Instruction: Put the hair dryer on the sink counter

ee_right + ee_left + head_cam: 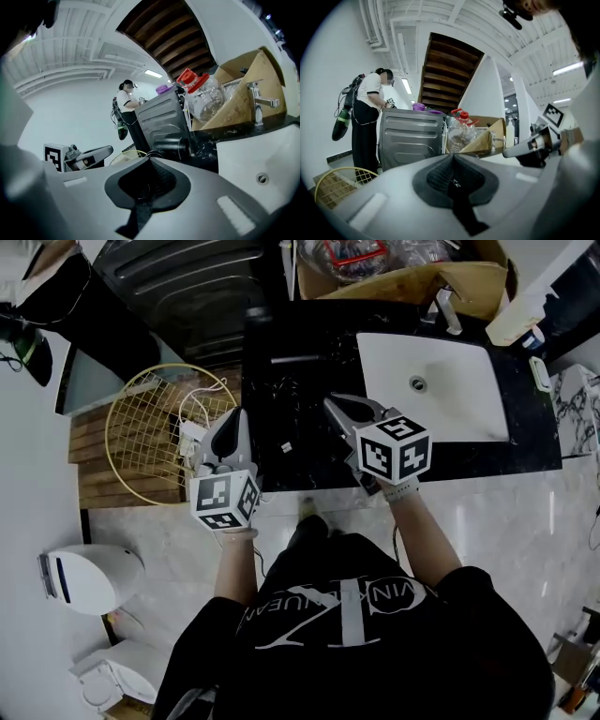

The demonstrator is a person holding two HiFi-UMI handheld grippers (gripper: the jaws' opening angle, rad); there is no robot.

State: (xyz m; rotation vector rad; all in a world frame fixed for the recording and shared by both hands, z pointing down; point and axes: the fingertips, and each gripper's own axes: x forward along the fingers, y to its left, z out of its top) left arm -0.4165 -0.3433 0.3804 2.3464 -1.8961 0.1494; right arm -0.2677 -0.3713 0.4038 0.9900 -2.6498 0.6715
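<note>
**Head view.** A person in a black T-shirt stands at a black marble sink counter (300, 465) and holds a gripper in each hand. The left gripper (239, 420) hangs over the counter's left edge. The right gripper (334, 405) is over the counter's middle, just left of the white rectangular sink basin (459, 399). Left of the counter, a round yellow wire basket (131, 456) sits on wooden slats and holds white cords and small white items. At the counter's far edge, an open brown cardboard box (412, 282) holds crumpled clear plastic and something red.

**Left gripper view.** This gripper's grey jaws are pressed together with nothing between them. Beyond them stand a grey ribbed metal appliance (410, 138) and the cardboard box. The box holds a clear plastic bottle with a red cap (461, 127). A second person (370, 117) stands at far left, and the right gripper is visible at the right.

**Right gripper view.** These jaws also meet, empty. The black hair dryer (180, 144) lies on the sink counter near its far left corner, in front of the grey appliance. It is well apart from both grippers. A chrome tap (260, 105) stands beside the box, above the basin.
</note>
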